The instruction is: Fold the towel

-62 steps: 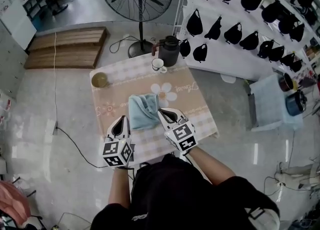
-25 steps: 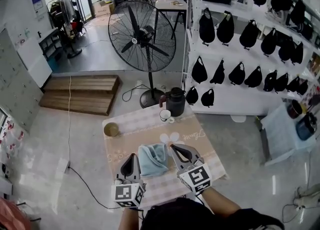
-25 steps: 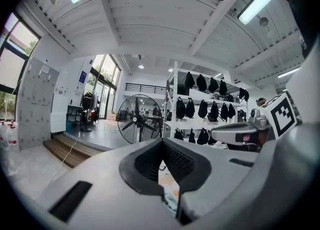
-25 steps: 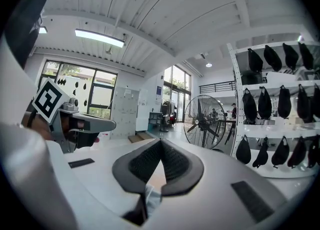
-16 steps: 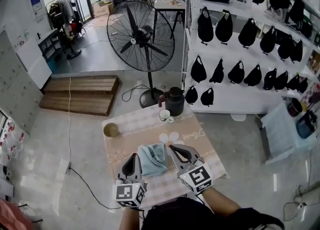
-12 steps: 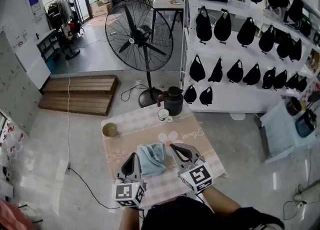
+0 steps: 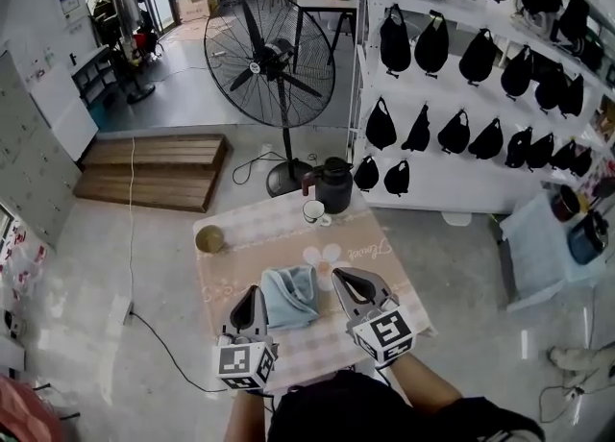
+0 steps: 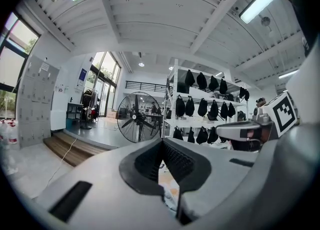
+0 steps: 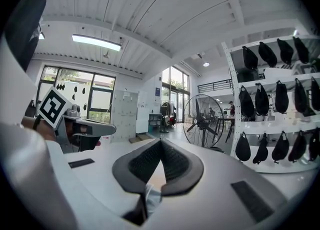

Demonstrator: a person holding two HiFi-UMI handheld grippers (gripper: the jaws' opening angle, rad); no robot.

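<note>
Checked cloth covered the small table [image 7: 375, 262], with a big floor fan [image 7: 272, 54] and shelves of black bags behind it. From my remote seat I read the towel [image 7: 290, 296] as already a compact, slightly rumpled bundle near the table's front edge, its longer side running away from me. It lay squarely between the two tools: the left gripper [image 7: 253, 292] just beside its left edge, the right gripper [image 7: 337, 276] just beside its right edge, neither touching it as far as I could tell. The left looked marginally nearer. Both pointed forward, almost level and roughly parallel to the towel's long side. Each had its jaws pressed together with nothing caught, so any further fold would need them parted first.
</note>
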